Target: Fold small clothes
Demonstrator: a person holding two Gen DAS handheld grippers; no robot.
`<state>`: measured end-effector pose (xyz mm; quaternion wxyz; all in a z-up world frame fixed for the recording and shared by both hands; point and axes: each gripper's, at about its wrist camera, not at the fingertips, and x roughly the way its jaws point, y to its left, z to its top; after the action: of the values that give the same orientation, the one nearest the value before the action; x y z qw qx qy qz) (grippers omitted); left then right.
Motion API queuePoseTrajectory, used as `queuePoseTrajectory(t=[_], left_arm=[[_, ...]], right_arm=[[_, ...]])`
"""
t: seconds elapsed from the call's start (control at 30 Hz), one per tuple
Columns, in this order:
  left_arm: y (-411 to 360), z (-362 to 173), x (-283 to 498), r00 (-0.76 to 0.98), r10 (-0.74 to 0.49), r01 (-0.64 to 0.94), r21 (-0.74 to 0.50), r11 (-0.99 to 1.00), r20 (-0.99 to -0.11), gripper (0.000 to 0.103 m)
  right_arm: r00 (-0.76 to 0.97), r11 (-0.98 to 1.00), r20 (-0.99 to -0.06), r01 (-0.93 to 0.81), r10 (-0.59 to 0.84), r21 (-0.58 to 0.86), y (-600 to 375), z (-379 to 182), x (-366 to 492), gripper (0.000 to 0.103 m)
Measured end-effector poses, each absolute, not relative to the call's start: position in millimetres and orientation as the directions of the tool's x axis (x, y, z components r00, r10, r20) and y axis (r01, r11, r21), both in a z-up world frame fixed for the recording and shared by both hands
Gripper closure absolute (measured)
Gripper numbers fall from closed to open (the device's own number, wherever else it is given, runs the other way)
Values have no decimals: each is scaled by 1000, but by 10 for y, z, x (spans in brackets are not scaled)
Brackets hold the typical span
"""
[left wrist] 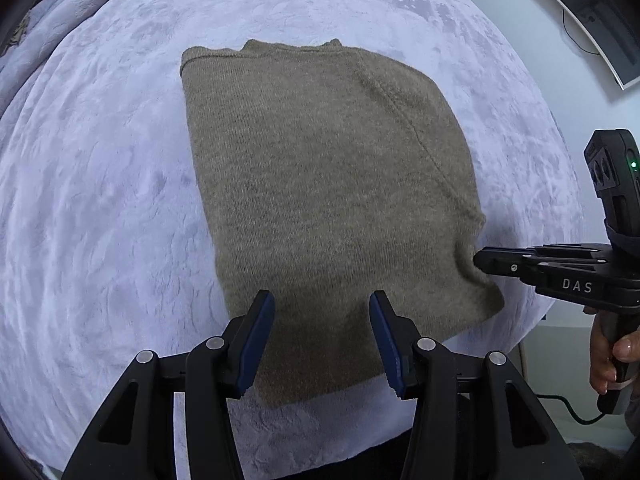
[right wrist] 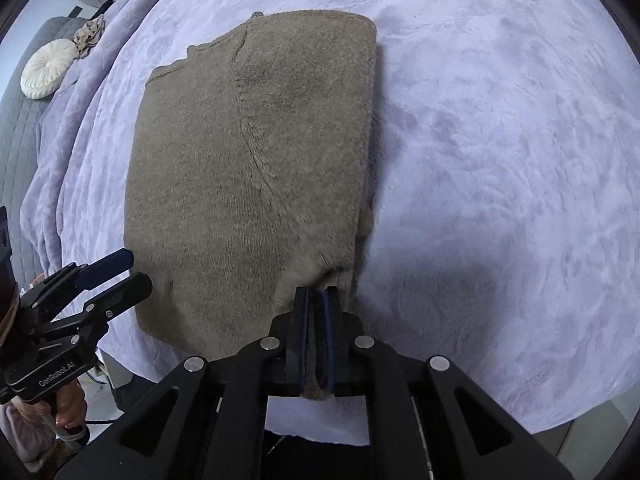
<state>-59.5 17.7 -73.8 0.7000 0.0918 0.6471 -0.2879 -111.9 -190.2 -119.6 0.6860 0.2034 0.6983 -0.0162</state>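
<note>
While brown knit sweater (left wrist: 328, 200) lies folded flat on lavender plush blanket (left wrist: 100, 200) covering bed, right gripper (right wrist: 316, 300) pinches near right corner of hem; fingers (right wrist: 302, 320) closed on fabric, small tuft bunched between them. Left gripper (left wrist: 322, 312) hovers above near hem, fingers (left wrist: 260, 328) parted, apparently clear of knit, though contact hard to judge. Neckline at far edge. Hand (left wrist: 612, 356) grips handle of right gripper. Round white cushion (right wrist: 48, 74) beside far-left blanket folds.

Brown sweater (left wrist: 328, 200), lilac blanket (left wrist: 100, 200), left gripper (left wrist: 322, 304) open
</note>
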Motion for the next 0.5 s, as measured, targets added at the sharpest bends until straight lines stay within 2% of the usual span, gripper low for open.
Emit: queuePoseTrajectory(t=[0.07, 0.13, 0.3, 0.5], left_arm=[[223, -797, -647, -40, -268, 520, -249, 817, -963, 52], [275, -833, -683, -60, -261, 511, -254, 821, -964, 52], [442, -841, -669, -109, -305, 438, -322, 840, -946, 52], [607, -881, -622, -130, -300, 413, -327, 850, -945, 52]], right_arm=[[19, 906, -959, 324, 283, 273, -1907, -1174, -1197, 87], [25, 881, -947, 359, 321, 308, -1928, -1173, -1259, 75], [60, 822, -910, 408, 410, 398, -1959, -1119, -1364, 58], [44, 872, -931, 337, 363, 356, -1760, -1053, -1286, 57]])
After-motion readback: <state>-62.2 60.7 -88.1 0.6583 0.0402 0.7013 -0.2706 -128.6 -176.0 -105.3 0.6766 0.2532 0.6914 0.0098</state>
